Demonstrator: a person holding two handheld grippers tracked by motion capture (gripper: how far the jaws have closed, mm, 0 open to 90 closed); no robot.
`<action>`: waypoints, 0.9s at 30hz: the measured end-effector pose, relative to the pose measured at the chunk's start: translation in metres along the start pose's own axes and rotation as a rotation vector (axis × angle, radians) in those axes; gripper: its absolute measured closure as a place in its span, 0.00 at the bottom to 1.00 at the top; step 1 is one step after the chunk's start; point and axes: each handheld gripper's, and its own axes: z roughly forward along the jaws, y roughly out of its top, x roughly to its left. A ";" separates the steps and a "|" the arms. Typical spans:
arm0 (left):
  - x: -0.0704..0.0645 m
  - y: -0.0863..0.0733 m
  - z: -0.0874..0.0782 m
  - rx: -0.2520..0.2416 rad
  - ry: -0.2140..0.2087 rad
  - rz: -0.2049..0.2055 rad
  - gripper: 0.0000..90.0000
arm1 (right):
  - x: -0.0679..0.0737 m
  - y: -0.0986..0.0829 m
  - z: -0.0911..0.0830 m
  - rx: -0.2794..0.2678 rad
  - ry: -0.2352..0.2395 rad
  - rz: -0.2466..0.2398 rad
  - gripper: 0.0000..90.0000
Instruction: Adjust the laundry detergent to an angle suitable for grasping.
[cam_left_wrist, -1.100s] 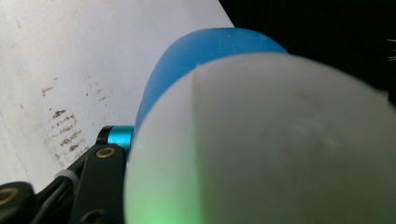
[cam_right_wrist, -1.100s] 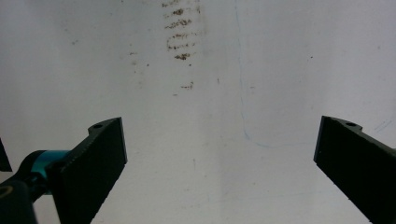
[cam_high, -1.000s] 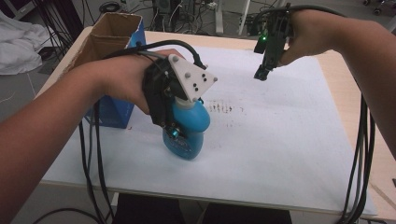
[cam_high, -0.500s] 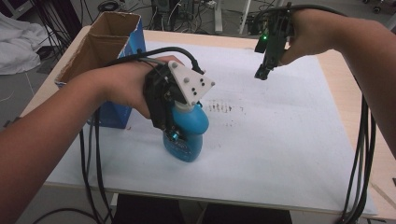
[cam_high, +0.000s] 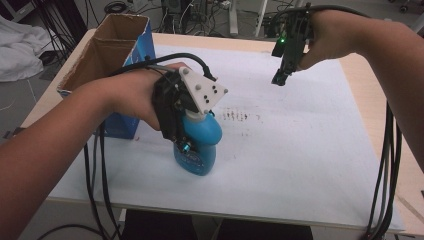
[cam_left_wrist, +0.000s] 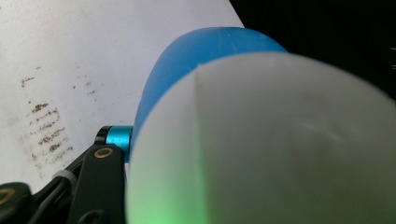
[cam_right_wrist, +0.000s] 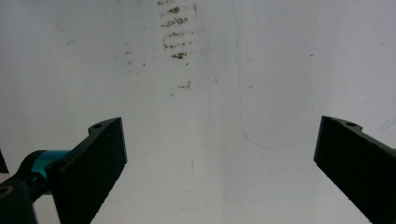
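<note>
Table: the white sheet (cam_high: 310, 165) is covering most of the wooden top, with a patch of brown smudges (cam_high: 240, 116) lying near its middle.
Box: an open cardboard box (cam_high: 107, 55) with blue sides is standing at the table's left edge, just behind the left forearm.
Bottle: the blue bottle (cam_high: 200, 142) is standing upright on the sheet near the front edge, just right of the box and apart from the smudges.
Left gripper: the left gripper (cam_high: 180, 127) is gripping the bottle from above, jaws clenched around its upper part near the white cap (cam_left_wrist: 261, 149).
Right gripper: the right gripper (cam_high: 278, 80) is hovering above the far side of the sheet, well apart from the bottle, jaws spread wide on nothing (cam_right_wrist: 219, 154).
Doing it well: I judge the bottle is being moved or set down; keeping it vertical and the squeeze steady should be stopping the smooth neck from slipping.
View differences: the left gripper view is bringing the cap and blue shoulder up close; the high view is giving the bottle's place against the box; the right gripper view is confirming the empty gap between its jaws.
</note>
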 end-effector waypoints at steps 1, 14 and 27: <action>0.000 0.001 0.000 0.006 -0.004 -0.002 0.46 | 0.000 0.000 0.000 0.002 0.001 0.002 0.02; -0.004 -0.005 -0.002 0.026 0.016 -0.055 0.33 | 0.001 0.002 0.001 0.005 0.000 0.002 0.02; -0.007 -0.006 -0.003 0.045 0.030 -0.094 0.20 | 0.003 0.003 -0.001 0.002 -0.001 0.000 0.02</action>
